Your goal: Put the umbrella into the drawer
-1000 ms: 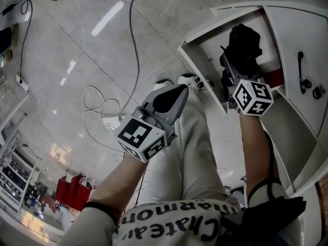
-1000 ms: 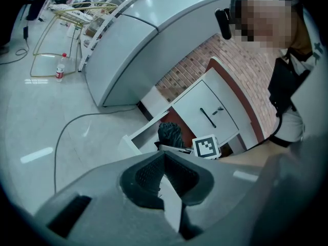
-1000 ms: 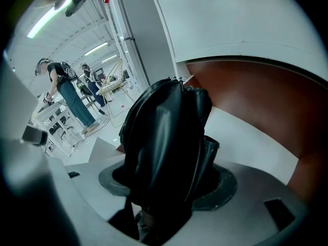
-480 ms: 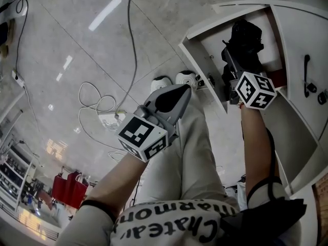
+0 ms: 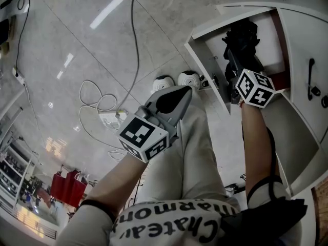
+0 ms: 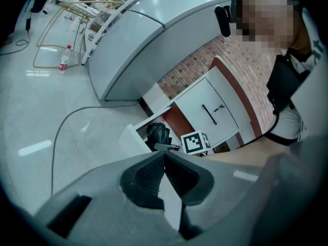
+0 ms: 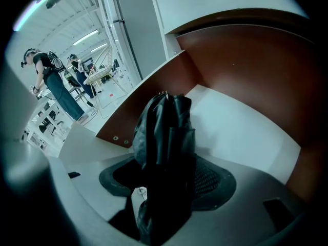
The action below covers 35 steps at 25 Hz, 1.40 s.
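Note:
A folded black umbrella [image 5: 242,41] [image 7: 165,137] is clamped between the jaws of my right gripper [image 5: 234,70] [image 7: 166,181], which is shut on it. The umbrella hangs inside the open white drawer [image 5: 211,53] with its white floor [image 7: 241,132] and red-brown inner walls [image 7: 246,60]. My left gripper [image 5: 177,94] [image 6: 164,170] is shut on nothing and hovers above the person's legs, left of the drawer. From the left gripper view the drawer [image 6: 132,135] and umbrella [image 6: 158,135] show small in the distance.
A white cabinet door with a black handle [image 5: 310,76] lies right of the drawer. White cables [image 5: 97,104] and a power strip [image 5: 111,119] lie on the grey tiled floor. Two white shoes [image 5: 177,81] stand by the drawer's front. People stand far off [image 7: 48,81].
My right gripper has carried the umbrella slightly further into the drawer. The left gripper has stayed in place.

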Each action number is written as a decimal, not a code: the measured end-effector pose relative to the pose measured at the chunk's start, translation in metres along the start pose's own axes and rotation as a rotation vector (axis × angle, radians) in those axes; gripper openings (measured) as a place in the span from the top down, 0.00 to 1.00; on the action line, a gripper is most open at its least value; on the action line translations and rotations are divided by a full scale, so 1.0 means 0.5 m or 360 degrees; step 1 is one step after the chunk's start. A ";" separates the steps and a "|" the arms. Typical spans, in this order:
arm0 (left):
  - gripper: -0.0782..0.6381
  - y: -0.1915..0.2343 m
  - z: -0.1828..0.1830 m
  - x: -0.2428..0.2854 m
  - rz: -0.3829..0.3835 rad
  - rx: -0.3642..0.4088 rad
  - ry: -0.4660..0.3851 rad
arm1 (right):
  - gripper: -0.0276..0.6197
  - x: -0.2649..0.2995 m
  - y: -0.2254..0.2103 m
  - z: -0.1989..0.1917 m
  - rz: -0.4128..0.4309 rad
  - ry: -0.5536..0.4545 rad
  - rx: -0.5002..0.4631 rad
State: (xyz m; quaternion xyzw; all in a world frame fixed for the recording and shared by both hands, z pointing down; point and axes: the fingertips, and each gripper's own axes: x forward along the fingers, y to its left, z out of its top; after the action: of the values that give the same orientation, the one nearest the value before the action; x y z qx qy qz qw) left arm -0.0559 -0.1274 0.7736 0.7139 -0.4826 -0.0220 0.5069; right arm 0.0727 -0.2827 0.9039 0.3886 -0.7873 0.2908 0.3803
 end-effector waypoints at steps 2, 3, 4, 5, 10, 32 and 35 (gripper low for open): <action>0.87 0.000 -0.003 0.000 -0.0002 0.0000 -0.0001 | 0.52 -0.002 0.000 -0.014 0.0003 0.0005 -0.0016; 0.87 0.001 -0.004 0.000 -0.0002 -0.0001 -0.0003 | 0.53 -0.003 0.002 -0.020 0.0010 0.0008 -0.0016; 0.87 0.002 -0.005 0.001 -0.0001 -0.0003 -0.0005 | 0.53 -0.004 0.004 -0.026 0.0019 0.0013 0.0004; 0.87 0.003 -0.006 0.002 0.0001 -0.0006 -0.0005 | 0.55 -0.004 0.004 -0.032 0.0026 0.0014 0.0040; 0.87 0.000 -0.009 0.010 0.0002 -0.0020 -0.0006 | 0.55 -0.004 0.004 -0.043 0.0031 0.0004 0.0070; 0.87 -0.049 -0.008 -0.001 -0.0006 0.0164 0.0046 | 0.50 0.024 0.003 -0.071 0.0032 0.0182 0.0080; 0.87 -0.067 0.028 -0.017 0.0033 0.0186 0.0013 | 0.50 0.000 0.005 -0.077 0.0025 0.0262 0.0110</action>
State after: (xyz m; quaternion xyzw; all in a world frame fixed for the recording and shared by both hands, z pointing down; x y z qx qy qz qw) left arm -0.0457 -0.1305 0.7378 0.7373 -0.4883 0.0144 0.4666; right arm 0.0848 -0.2522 0.9245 0.3701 -0.7460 0.3516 0.4277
